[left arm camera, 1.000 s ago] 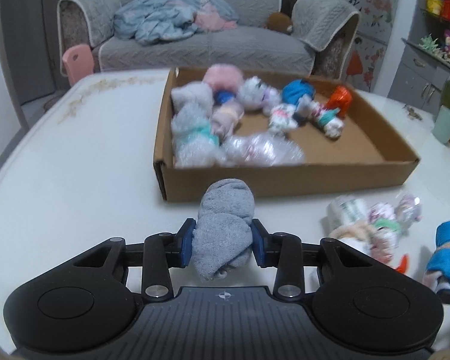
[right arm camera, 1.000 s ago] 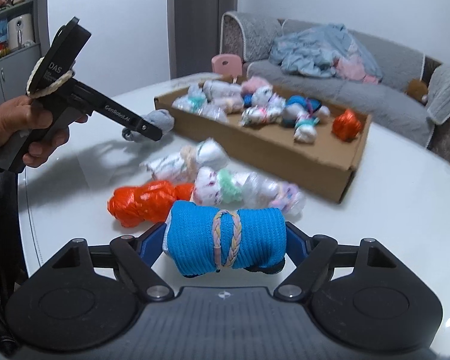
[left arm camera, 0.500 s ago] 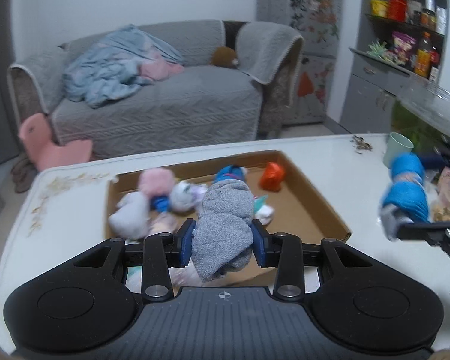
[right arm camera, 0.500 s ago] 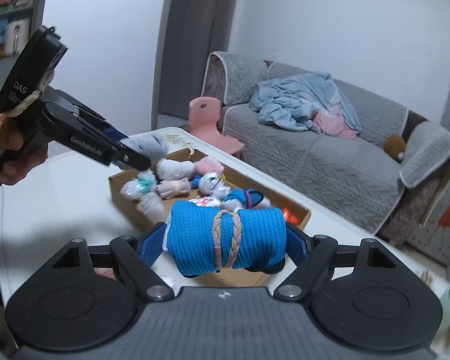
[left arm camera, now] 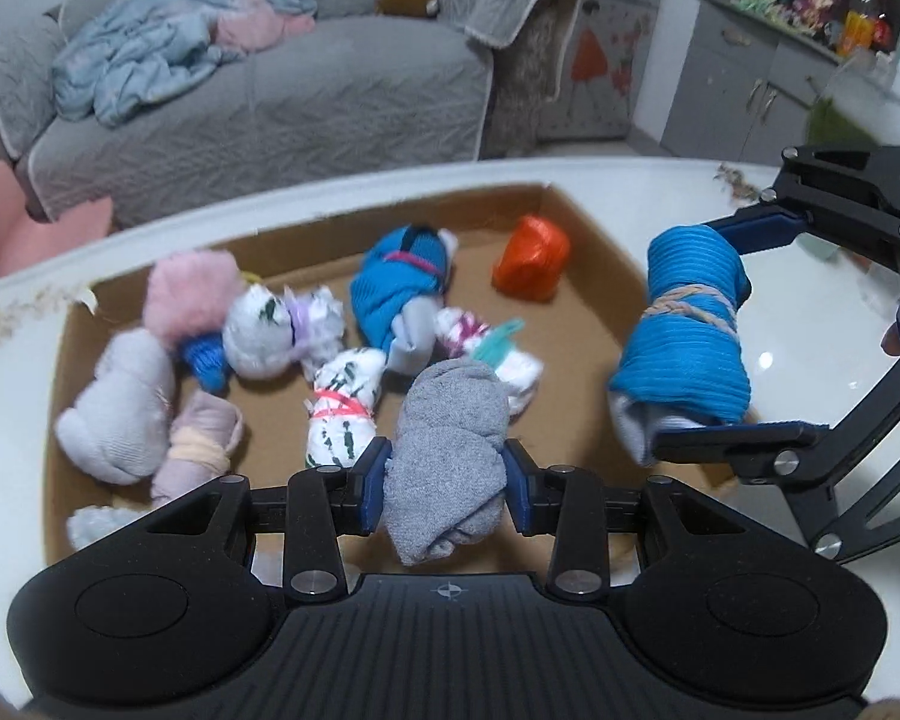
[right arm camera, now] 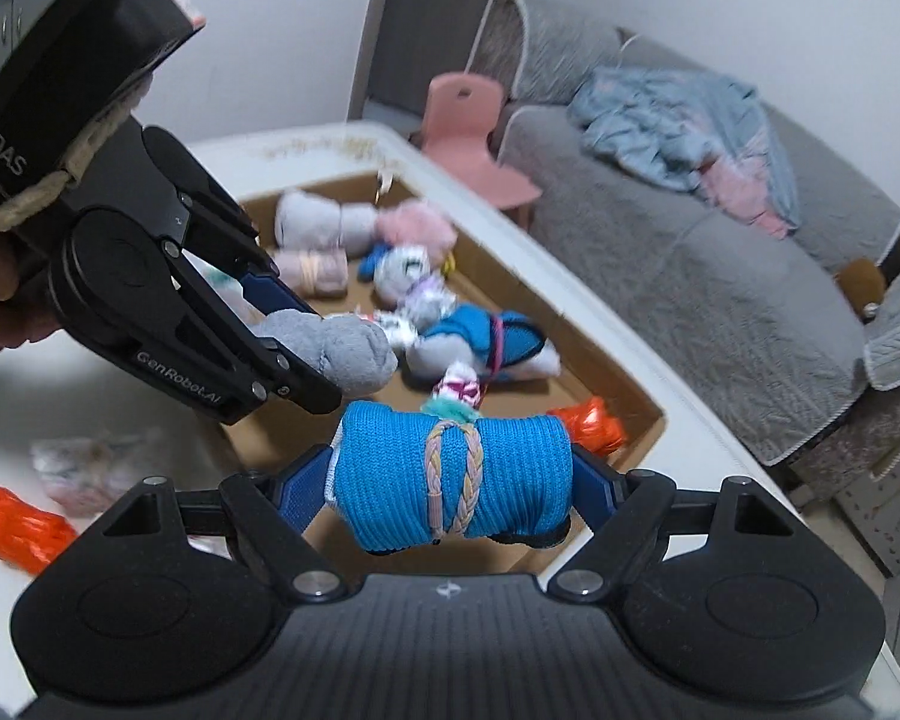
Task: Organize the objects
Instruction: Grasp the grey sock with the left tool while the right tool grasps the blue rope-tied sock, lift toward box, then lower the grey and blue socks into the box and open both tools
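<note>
My left gripper (left arm camera: 447,483) is shut on a grey sock roll (left arm camera: 450,450) and holds it above the near part of the cardboard box (left arm camera: 594,228). My right gripper (right arm camera: 453,495) is shut on a blue sock roll (right arm camera: 456,480) tied with a braided band, held above the box's right edge. That blue roll also shows in the left wrist view (left arm camera: 684,342), and the grey roll in the right wrist view (right arm camera: 342,354). Several rolled socks lie in the box, among them a blue one (left arm camera: 399,291) and an orange one (left arm camera: 531,258).
The box sits on a white table (left arm camera: 6,408). An orange bundle (right arm camera: 21,531) and a pale bundle (right arm camera: 84,468) lie on the table left of the box. A grey sofa (left arm camera: 258,96) and a pink chair (right arm camera: 474,132) stand beyond the table.
Both grippers have risen from the table with their sock rolls and moved over the box. They now hang close together above it.
</note>
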A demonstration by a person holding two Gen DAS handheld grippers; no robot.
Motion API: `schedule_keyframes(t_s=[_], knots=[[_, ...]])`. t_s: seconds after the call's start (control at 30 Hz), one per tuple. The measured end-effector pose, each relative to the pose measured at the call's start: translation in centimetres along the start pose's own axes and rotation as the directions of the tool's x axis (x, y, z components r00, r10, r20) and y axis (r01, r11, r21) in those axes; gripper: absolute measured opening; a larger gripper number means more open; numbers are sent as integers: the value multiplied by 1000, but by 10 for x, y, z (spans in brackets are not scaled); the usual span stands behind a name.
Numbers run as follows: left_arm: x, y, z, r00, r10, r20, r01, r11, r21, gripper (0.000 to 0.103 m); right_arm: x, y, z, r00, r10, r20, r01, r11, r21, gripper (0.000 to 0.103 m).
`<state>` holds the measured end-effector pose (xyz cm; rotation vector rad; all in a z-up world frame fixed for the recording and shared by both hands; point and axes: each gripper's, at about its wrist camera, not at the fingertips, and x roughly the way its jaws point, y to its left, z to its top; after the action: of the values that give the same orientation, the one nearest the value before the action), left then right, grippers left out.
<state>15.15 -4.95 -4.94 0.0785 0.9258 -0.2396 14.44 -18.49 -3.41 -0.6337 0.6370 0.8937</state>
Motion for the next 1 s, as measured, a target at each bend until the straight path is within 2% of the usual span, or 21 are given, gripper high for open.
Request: schedule_keyframes(t_s=[0.07,0.23,0.53,0.8,0.9,1.0], knots=[[12,3,2,1000,-9,-15,9,1000,-16,46,12,-2,0,999,23,-22,-23,1000,-3,79],[31,5,9,1000,-3,-29,2,999,-39,46,38,-7,0,997,23,-69,-25,999,-33,79],[41,0,12,999,52,15,-51,998,-38,48,53,-21,-2,994,22,-108,-26,999,-42,81],[39,-2,13,996,84,5,-84,995,-62,72,48,-22,-2,994,7,-107,-11,999,-44,86],[34,-1,13,995,98,3,-98,992,-83,78,44,-24,-1,995,3,-103,-7,999,-41,86],[28,1,15,994,106,-3,-106,988,-108,80,42,-24,2,994,-2,-109,-2,999,-42,86]])
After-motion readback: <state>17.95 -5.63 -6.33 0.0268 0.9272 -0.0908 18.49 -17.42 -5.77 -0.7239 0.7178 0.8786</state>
